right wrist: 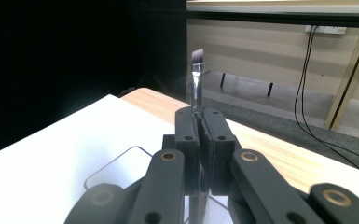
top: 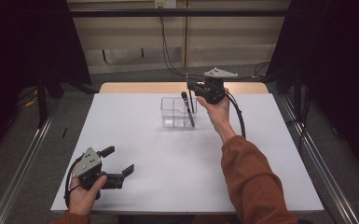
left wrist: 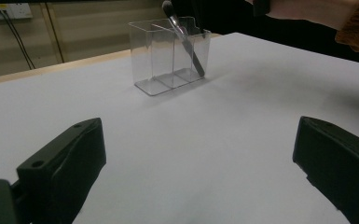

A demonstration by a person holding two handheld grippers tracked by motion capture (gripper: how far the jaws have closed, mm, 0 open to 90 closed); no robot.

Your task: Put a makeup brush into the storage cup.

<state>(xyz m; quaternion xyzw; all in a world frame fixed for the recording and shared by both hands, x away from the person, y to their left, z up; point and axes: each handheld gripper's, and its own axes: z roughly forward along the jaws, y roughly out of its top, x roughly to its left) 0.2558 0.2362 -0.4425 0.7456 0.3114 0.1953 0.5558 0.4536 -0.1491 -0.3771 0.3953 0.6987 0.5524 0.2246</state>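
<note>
Near edge of the white table (top: 144, 186): the left gripper (top: 121, 164) is held low, jaws spread wide and empty. Farther back, a slim makeup brush (right wrist: 196, 79) (bristles up) is clamped by the right gripper (top: 189, 88) above the clear compartmented organizer (top: 173, 112), where a dark-headed brush (top: 187, 108) leans.

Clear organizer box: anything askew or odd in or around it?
Nothing damaged or spilled. The clear plastic organizer box stands upright on the white table. A dark-tipped makeup brush leans diagonally in its right compartment; the right hand-held gripper holds a second slim brush above it.
</note>
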